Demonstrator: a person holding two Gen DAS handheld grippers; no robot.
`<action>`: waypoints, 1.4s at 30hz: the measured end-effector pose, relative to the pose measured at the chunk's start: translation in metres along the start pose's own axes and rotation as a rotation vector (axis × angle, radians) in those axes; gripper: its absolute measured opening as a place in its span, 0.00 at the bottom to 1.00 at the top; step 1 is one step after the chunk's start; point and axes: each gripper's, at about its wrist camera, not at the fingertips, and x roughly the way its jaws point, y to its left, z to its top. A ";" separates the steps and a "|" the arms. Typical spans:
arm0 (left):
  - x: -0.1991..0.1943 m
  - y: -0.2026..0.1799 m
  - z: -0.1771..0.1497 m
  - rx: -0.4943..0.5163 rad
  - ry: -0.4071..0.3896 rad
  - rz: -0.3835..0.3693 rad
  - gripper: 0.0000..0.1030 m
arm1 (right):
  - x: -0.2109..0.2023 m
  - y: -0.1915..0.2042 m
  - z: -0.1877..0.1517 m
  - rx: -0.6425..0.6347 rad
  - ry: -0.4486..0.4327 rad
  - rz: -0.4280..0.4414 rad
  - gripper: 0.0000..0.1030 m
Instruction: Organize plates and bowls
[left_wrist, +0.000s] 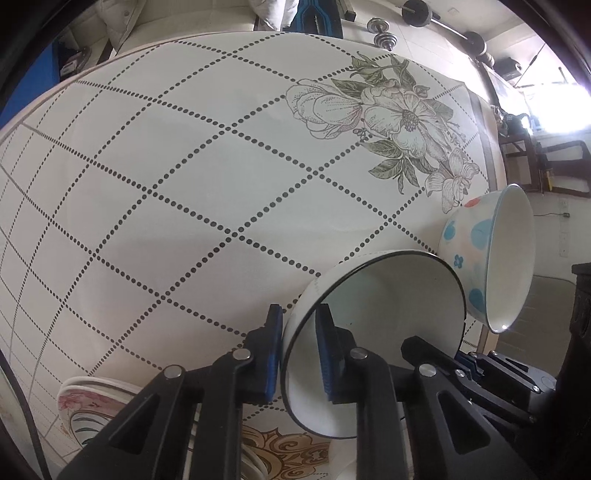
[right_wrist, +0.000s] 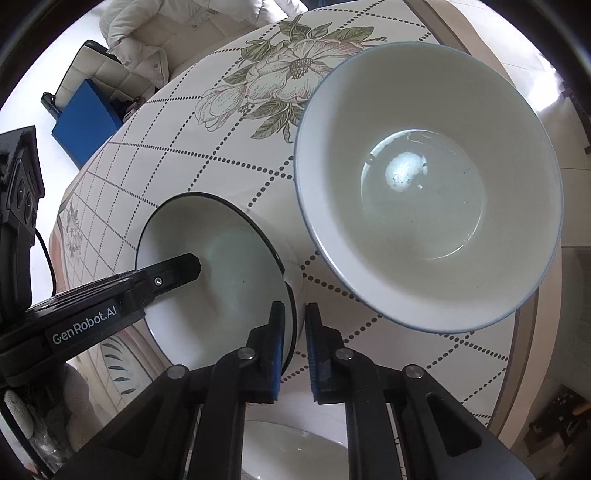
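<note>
Left gripper (left_wrist: 299, 354) jaws clamped on black-rimmed bowl (left_wrist: 373, 332) rim; right gripper (right_wrist: 295, 350) jaws seemingly pinching same rim

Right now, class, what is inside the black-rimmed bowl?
One finger of the left gripper sits inside the black-rimmed bowl, jaws clamping its wall. No food shows; the fingers hide part of its inside.

The only readable text is "GenRobot.AI", printed in white letters on the side of the black plastic left tongs (right_wrist: 173, 271) reaching into the right wrist view. Nothing else bears legible writing.
</note>
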 end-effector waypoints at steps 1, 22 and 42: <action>0.000 -0.001 0.000 -0.002 -0.001 0.003 0.15 | 0.000 0.000 0.000 0.002 0.000 -0.001 0.11; -0.057 -0.055 -0.025 0.042 -0.096 0.016 0.15 | -0.054 0.008 -0.011 -0.021 -0.063 -0.003 0.09; -0.060 -0.088 -0.109 0.160 -0.056 0.014 0.15 | -0.115 -0.022 -0.115 0.010 -0.100 0.012 0.09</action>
